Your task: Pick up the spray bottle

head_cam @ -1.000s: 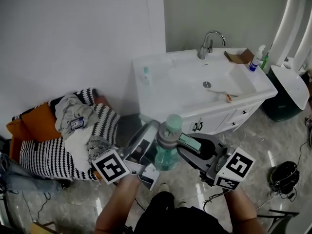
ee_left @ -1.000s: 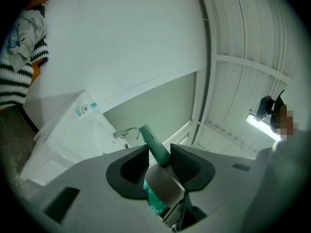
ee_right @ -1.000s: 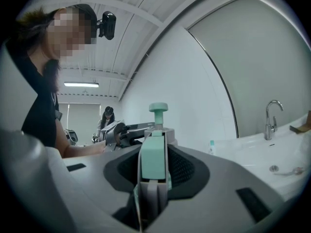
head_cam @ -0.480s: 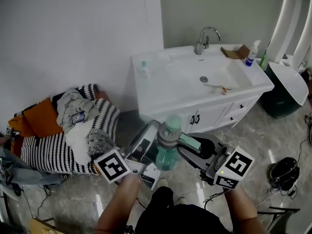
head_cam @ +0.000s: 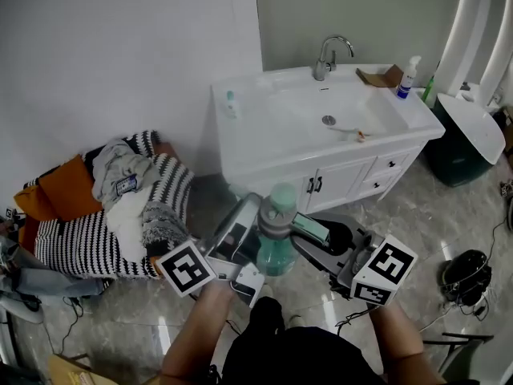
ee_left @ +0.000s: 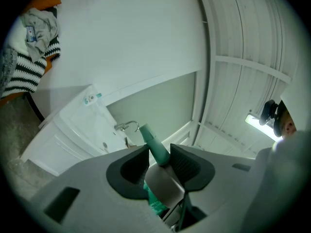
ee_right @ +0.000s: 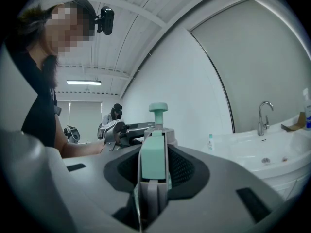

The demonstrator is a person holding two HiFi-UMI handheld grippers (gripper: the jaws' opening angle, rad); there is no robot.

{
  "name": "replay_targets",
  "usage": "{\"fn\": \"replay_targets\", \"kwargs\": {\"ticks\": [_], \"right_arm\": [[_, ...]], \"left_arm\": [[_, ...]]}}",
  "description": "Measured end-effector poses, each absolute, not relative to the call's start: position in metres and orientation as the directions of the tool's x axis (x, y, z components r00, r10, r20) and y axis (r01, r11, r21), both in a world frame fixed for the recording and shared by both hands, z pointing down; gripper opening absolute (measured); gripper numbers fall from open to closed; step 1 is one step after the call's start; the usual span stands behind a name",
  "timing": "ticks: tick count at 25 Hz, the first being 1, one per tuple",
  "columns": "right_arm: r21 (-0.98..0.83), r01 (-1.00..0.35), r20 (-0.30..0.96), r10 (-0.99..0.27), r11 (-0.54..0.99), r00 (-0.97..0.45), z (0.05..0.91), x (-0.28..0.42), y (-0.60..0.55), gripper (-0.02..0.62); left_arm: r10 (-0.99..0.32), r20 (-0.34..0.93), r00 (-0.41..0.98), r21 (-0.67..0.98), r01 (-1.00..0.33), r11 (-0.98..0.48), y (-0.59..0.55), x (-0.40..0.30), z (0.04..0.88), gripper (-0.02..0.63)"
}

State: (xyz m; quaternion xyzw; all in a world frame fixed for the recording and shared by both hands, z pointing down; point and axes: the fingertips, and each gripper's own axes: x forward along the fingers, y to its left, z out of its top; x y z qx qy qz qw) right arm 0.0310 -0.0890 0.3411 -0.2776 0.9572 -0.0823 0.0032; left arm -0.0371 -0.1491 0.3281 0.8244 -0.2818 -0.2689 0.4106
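Spray bottle [head_cam: 275, 233]: hanging in front of the sink [head_cam: 240, 135], possibly holding liquid; tinted plastic is obscuring it.
Left gripper [ee_left: 159, 152]: clamping the nozzle.
Right gripper [ee_right: 154, 165]: clamping the trigger.

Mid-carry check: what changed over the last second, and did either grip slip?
The spray bottle and both tongs have drawn slightly back from the sink vanity, which now sits higher in the head view. Nothing was taken or let go: the left tongs and right tongs stay shut on the bottle.
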Motion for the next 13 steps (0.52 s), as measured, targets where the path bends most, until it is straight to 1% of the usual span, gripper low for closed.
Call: {"fn": "replay_targets", "kwargs": {"ticks": [13], "right_arm": [[-0.157, -0.552, 0.050, -0.551, 0.819, -0.833, 0.347, 0.057, -0.069, 0.113]], "left_arm": [[-0.673, -0.209, 0.709, 0.833, -0.232, -0.502, -0.131, -0.009, 0.333, 0.127]]}}
